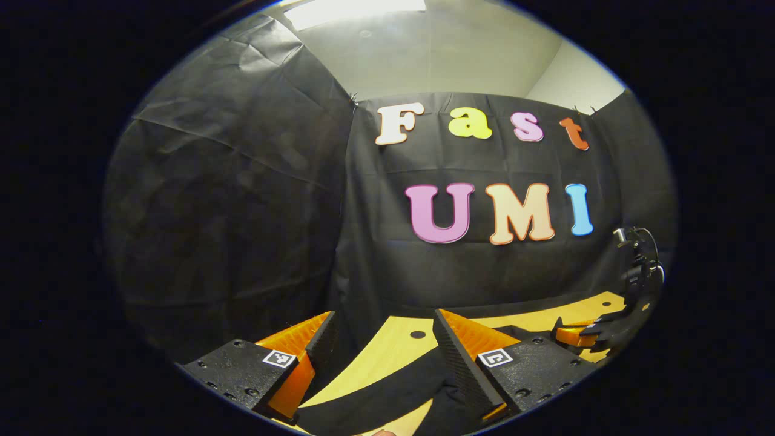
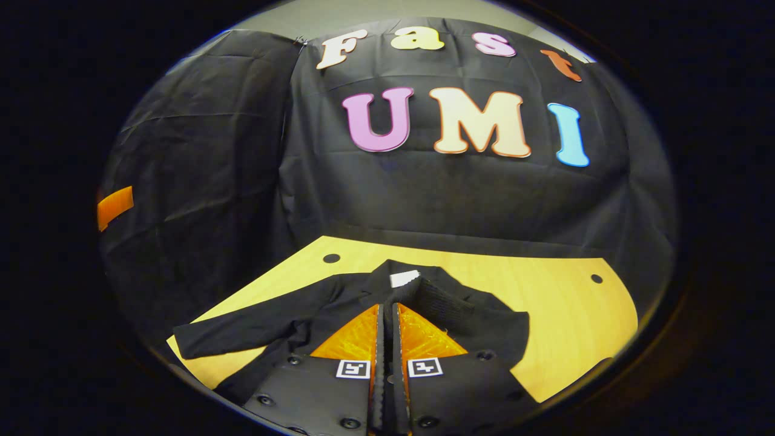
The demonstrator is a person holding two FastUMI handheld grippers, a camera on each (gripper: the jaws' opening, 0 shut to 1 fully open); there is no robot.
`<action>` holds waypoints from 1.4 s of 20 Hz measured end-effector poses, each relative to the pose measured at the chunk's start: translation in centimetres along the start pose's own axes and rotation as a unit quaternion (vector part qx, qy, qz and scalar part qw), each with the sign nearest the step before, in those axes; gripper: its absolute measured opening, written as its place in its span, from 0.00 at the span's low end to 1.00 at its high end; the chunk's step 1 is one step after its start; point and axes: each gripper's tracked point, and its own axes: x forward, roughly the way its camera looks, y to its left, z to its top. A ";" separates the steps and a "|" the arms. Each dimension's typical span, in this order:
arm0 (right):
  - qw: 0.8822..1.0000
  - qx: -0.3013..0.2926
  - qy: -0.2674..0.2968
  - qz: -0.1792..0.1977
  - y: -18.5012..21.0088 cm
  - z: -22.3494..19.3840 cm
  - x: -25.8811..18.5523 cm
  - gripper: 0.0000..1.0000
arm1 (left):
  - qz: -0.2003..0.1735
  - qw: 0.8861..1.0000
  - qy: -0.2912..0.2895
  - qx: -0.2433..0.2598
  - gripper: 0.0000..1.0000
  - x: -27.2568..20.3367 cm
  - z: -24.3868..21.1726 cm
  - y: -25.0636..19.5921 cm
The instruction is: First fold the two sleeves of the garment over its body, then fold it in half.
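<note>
— How wide is the left gripper (image 1: 382, 339)?
— Spread wide, holding nothing, above a sleeve of the black long-sleeved cloth garment (image 2: 339, 309) on the yellow wooden worktop (image 2: 569, 315).
— And the right gripper (image 2: 387, 327)?
— Fingers pressed together over the garment's body (whether cloth is pinched, I cannot tell).

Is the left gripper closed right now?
No, in the left gripper view the left gripper stands wide open above the black garment on the table.
</note>
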 end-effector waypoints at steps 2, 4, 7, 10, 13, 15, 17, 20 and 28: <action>1.000 -0.003 0.010 0.012 2.5 -0.2 2.0 0.08 | 0.013 1.000 0.014 -0.006 0.93 0.3 -1.2 1.9; 1.000 -0.005 0.019 0.023 4.8 -0.6 3.7 0.08 | 0.025 0.999 0.031 -0.011 0.92 0.5 -2.5 3.6; 0.999 -0.013 0.008 0.047 7.9 -0.1 4.9 0.09 | 0.030 0.999 0.041 -0.006 0.92 0.5 -3.6 4.9; 0.998 -0.013 -0.006 0.064 9.0 0.3 2.8 0.69 | 0.042 0.998 0.052 0.008 0.92 0.2 -4.7 5.9; 0.993 -0.030 -0.101 0.048 6.5 5.0 -2.4 0.96 | 0.056 0.996 0.063 0.007 0.93 -1.1 -5.9 6.0; 0.987 -0.029 -0.155 0.039 4.5 6.2 -7.5 0.97 | 0.067 0.994 0.092 0.001 0.92 -2.2 -8.0 5.8; 0.983 -0.019 -0.179 0.025 1.9 5.8 -12.9 0.96 | 0.070 0.991 0.116 -0.012 0.93 -3.1 -10.0 5.7; 0.982 -0.003 -0.189 0.000 -1.8 4.2 -18.4 0.96 | 0.096 0.981 0.166 -0.022 0.93 -4.2 -13.8 6.8; 0.983 0.029 -0.176 -0.047 -6.7 0.2 -26.3 0.94 | 0.152 0.955 0.254 -0.016 0.94 -5.8 -23.2 9.4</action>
